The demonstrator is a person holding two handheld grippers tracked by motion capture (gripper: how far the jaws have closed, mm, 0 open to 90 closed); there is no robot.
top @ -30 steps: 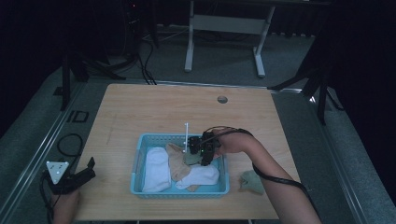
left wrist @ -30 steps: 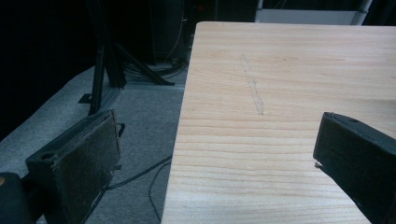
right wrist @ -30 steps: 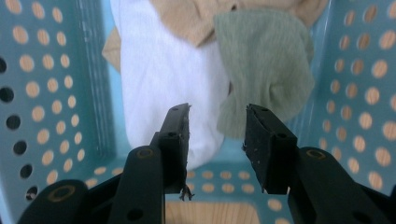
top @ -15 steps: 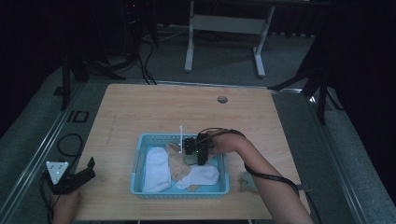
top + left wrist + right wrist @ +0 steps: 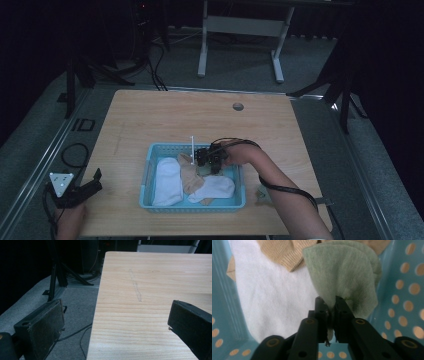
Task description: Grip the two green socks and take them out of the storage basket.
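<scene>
Right gripper [image 5: 331, 305] just closed, pinching green sock [image 5: 344, 272] inside blue basket [image 5: 150, 172], at its 1 o'clock corner; left gripper [image 5: 112, 322] wide open, empty, over counter [image 5: 150, 120] edge at 8 o'clock

In the right gripper view, the green sock [image 5: 344, 277] ran off the top edge, and the pinched part of it lay hidden between the pads of the right tongs [image 5: 331, 315]. The white sock [image 5: 272, 302] and tan sock [image 5: 284, 252] were cut off at the top, with the tan one partly under the green. From the high view, the green sock was hidden under the tongs and hand [image 5: 235, 154], and a small greenish thing [image 5: 263, 194] beside the basket [image 5: 192, 206] was too small and half covered by the forearm to tell. The left tongs [image 5: 115, 322] were clipped by the bottom edge in their own view, and the desk [image 5: 155, 290] ran past the right edge.
</scene>
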